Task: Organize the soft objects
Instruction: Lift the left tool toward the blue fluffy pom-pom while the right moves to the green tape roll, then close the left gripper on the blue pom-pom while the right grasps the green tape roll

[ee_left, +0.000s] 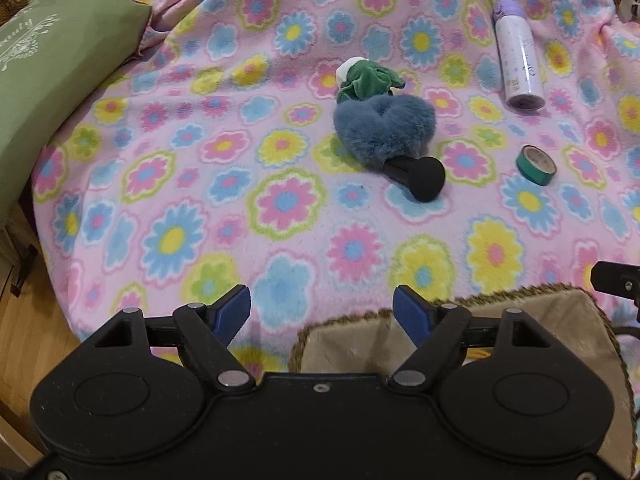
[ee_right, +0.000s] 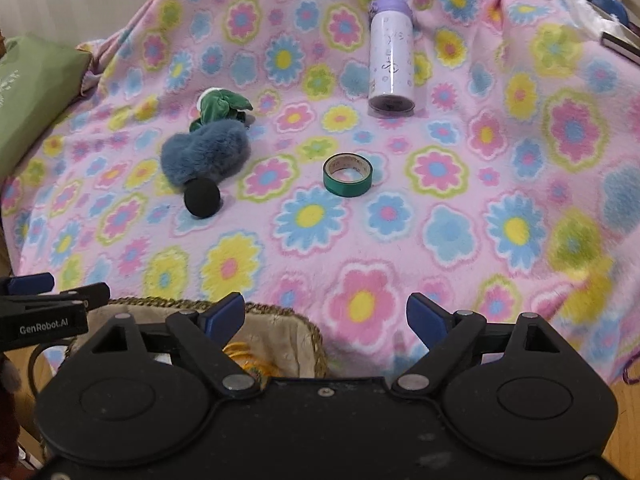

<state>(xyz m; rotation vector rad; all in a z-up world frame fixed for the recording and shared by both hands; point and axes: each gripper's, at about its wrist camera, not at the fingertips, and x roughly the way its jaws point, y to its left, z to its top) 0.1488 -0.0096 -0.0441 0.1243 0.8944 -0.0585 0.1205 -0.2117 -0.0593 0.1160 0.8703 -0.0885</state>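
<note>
Now left gripper (ee_left: 322,312) fingers spread, empty; right gripper (ee_right: 325,316) fingers likewise, above basket (ee_right: 280,324).

basket (ee_left: 460,344) contents perhaps partly hidden

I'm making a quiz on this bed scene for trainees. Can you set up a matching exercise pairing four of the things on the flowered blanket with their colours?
Things:
1. fluffy fur scrunchie
2. roll of tape
3. cylindrical bottle lying on its side
4. round foam ball

Colours:
A. black
B. white with a purple cap
C. dusty blue
D. green with a tan inner ring

Pairs: 1-C, 2-D, 3-B, 4-A
</note>
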